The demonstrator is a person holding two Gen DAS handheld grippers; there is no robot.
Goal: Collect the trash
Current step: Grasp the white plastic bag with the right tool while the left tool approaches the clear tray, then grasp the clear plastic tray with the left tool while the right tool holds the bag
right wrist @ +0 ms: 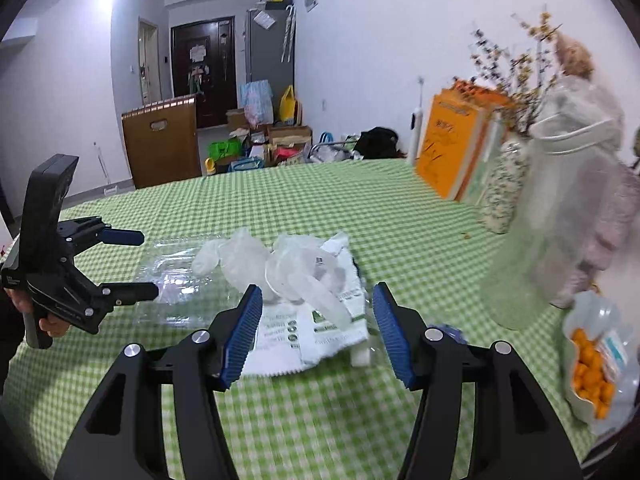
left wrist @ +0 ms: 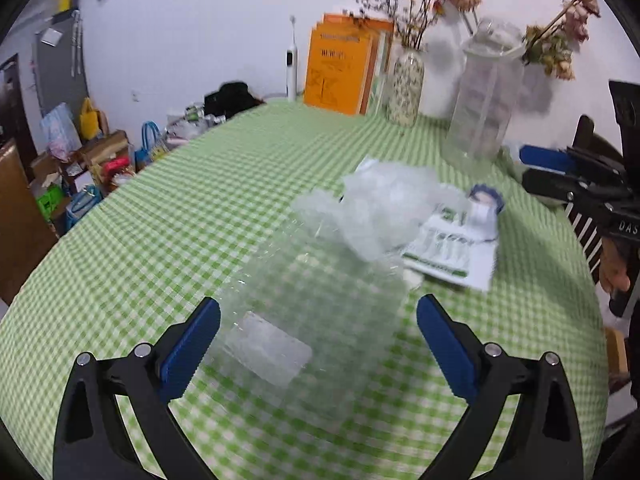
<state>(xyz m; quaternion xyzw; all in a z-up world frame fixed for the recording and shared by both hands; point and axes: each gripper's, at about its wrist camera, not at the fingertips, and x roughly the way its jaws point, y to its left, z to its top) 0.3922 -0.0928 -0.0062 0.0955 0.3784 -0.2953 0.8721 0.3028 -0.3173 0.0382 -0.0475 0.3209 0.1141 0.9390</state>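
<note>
Trash lies mid-table on the green checked cloth: a flat clear plastic tray, crumpled clear disposable gloves and a torn white-and-green paper wrapper. My left gripper is open, its jaws on either side of the near end of the clear tray. My right gripper is open, just above the wrapper and gloves. The left gripper also shows in the right wrist view, open at the tray. The right gripper shows at the right edge of the left wrist view.
At the table's far side stand orange books, a patterned vase of dried flowers, a tall clear jar and an electric toothbrush. A bag of orange snacks lies at the right. Boxes and bags clutter the floor beyond.
</note>
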